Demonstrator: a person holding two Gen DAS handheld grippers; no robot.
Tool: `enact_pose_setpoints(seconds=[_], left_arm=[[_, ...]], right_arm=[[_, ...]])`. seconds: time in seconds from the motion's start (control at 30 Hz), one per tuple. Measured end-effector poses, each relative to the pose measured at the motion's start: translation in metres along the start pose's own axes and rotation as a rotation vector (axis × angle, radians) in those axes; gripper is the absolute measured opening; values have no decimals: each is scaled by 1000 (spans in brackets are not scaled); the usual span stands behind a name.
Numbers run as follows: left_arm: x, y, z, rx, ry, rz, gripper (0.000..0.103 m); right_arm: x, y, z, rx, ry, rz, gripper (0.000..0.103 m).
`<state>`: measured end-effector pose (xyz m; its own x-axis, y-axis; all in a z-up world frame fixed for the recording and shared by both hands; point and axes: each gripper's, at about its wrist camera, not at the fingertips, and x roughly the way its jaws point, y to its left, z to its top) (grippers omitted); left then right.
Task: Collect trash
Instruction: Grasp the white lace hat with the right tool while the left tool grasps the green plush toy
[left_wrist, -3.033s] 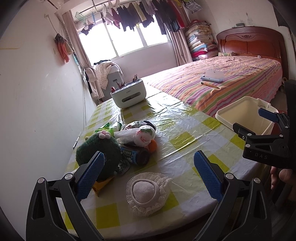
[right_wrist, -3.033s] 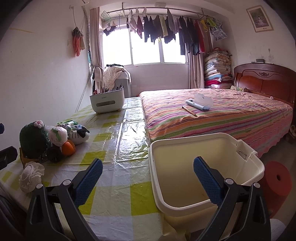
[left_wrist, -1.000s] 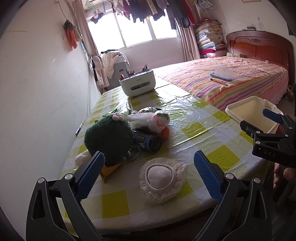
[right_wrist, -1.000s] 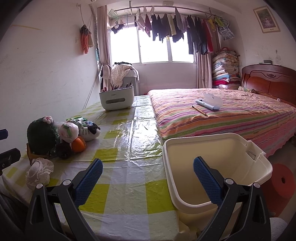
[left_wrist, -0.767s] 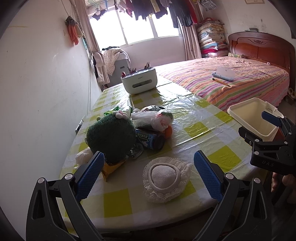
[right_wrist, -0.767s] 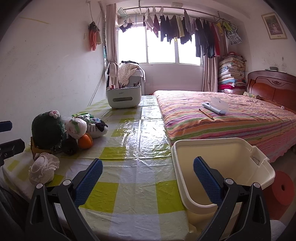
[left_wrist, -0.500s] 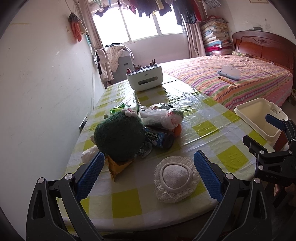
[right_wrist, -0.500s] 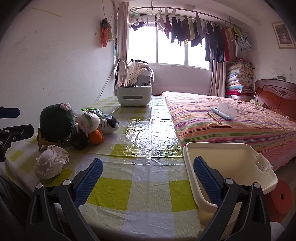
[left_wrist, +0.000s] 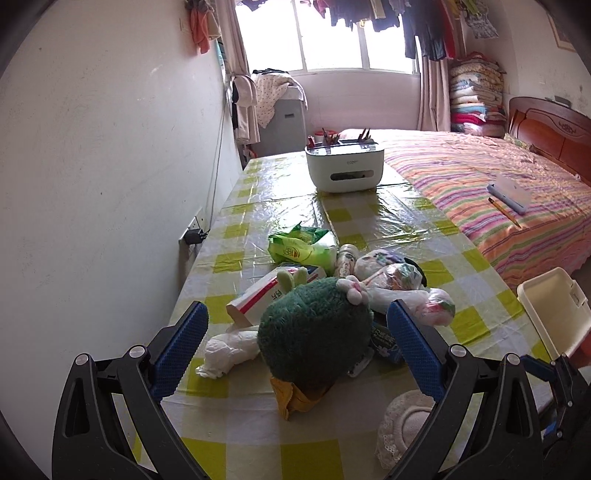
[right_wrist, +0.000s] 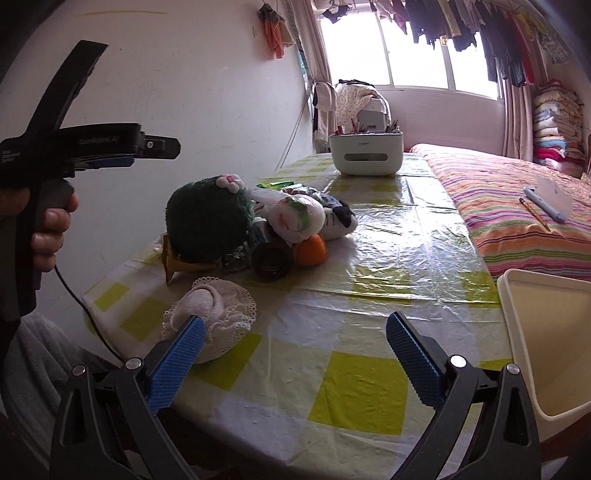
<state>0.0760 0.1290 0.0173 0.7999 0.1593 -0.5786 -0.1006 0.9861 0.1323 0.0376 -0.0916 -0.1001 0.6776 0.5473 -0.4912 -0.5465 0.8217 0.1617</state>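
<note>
A pile of clutter lies on the yellow-checked table: a green plush toy, a crumpled white tissue, a red-and-white box, a green packet, a knotted plastic bag and a dark can. My left gripper hangs open just in front of the plush toy, holding nothing. My right gripper is open over the table's near edge, beside a lace-edged white cap. A cream bin stands at the right edge.
An orange rests by the can. A white organiser box stands at the table's far end. A striped bed runs along the right, and a wall along the left. A hand holds the left gripper.
Both views have swung left toward the pile. The left gripper has come closer to the plush toy, and the bin has slid to the right edge of both views.
</note>
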Motion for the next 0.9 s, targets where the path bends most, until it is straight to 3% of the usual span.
enact_pose_setpoints(seconds=[0.2,0.4,0.43,0.53,0.57,0.7,0.9], left_arm=[[22,32,-1,-94,59,24,96],[33,43,-3,-123,104,-4,96],[35,44,-3,-126,112,-9,96],[44,41,-5,-119,141,-18,96],[48,39,-5,-112,154,-23,96],[61,29,-10,-78,192,-20,96],[65,27,-10,-93,171,-39,95]], right_arm=[[23,30,11,-70,62,121,96],[60,51,11,-152,166,146,95],[66,51,10,-155,185,147,92],[80,55,6,-187,219,117,56],[80,56,5,-195,215,114,48],[76,49,3,-167,199,128,46],[64,35,-2,-114,162,102,46]])
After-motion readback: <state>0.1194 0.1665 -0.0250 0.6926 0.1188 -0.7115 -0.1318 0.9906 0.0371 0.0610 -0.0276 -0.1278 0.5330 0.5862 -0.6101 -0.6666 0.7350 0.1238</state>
